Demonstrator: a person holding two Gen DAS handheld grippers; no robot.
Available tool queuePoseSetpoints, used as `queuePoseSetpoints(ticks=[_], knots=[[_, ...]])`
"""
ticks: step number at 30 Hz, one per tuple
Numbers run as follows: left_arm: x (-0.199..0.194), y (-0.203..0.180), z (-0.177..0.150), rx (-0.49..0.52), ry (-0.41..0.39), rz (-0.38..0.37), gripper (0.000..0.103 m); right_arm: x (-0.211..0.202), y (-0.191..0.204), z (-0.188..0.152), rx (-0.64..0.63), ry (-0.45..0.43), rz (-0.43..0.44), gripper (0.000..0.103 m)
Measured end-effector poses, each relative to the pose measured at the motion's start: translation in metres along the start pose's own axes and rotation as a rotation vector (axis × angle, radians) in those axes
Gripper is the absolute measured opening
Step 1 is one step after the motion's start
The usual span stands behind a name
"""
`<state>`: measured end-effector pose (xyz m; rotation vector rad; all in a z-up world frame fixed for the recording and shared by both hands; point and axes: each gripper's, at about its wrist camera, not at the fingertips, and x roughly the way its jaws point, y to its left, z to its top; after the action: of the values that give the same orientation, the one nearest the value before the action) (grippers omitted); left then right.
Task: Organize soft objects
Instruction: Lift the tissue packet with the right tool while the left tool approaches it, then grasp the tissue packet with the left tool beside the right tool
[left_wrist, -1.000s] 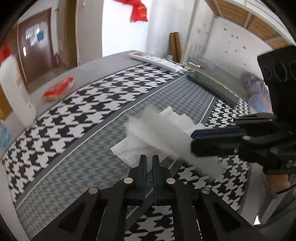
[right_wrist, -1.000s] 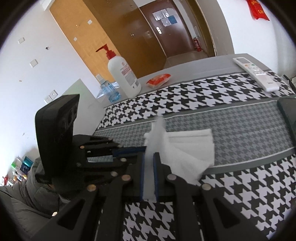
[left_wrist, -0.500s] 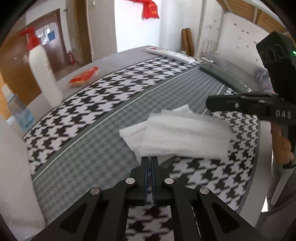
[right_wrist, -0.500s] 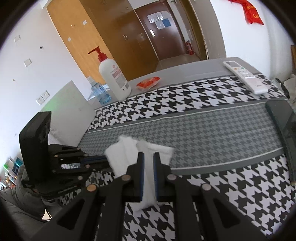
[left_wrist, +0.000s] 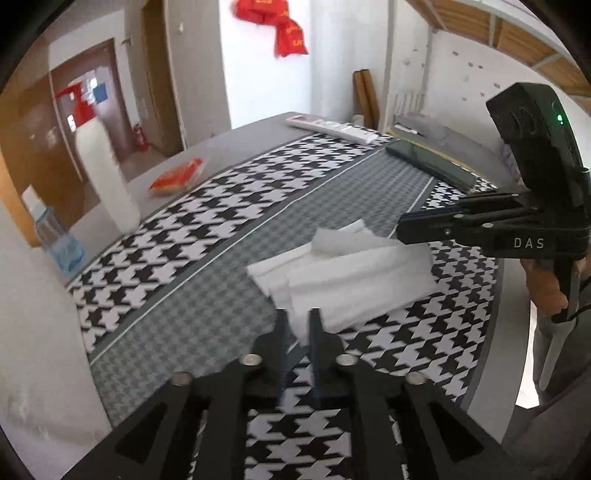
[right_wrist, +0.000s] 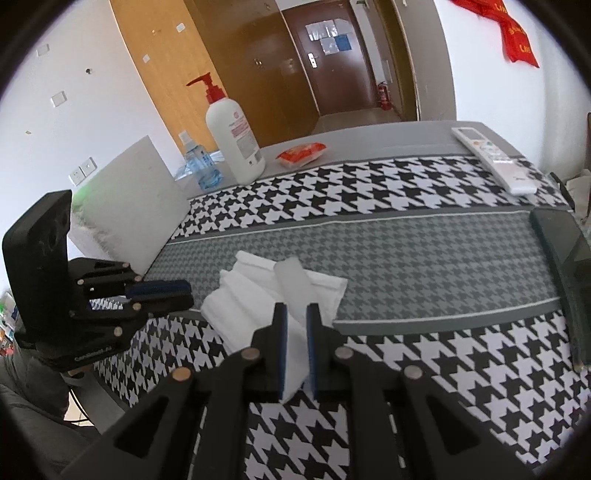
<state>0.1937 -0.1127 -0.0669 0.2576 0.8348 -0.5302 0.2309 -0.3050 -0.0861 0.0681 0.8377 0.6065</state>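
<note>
Cloth (right_wrist: 291, 295), white and folded, is lying on the houndstooth table runner (right_wrist: 424, 258). Right gripper (right_wrist: 295, 314) is pinching its near edge; left gripper (left_wrist: 297, 321) has just been opening, jaws narrowly apart around a corner. Looking light and floppy, so I'm guessing edges are best to grab.

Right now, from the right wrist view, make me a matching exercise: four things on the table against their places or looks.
1 pump bottle
2 remote
3 packet
4 cloth

A folded on the grey band
B upright, red top
C flat, orange-red
D far right, buttons up

Pairs: 1-B, 2-D, 3-C, 4-A
</note>
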Motion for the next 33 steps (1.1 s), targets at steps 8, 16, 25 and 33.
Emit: queuePoseSetpoints(ticks=[8,16,25,33], knots=[[0.028,-0.005,0.014,0.025,0.042,-0.049,0.051,-0.003,-0.004,0.001,-0.008,-0.001,-0.012,0.026],[0.043,-0.008,0.018,0.027,0.08,-0.068,0.058,0.013,0.003,0.008,-0.06,0.032,-0.037,0.026],[0.038,0.0,0.016,0.025,0.086,-0.069,0.01,0.033,0.02,0.018,-0.124,0.08,-0.045,0.026],[0.029,-0.005,0.005,0.047,0.084,-0.084,0.009,0.042,0.032,0.023,-0.178,0.117,-0.073,0.026]])
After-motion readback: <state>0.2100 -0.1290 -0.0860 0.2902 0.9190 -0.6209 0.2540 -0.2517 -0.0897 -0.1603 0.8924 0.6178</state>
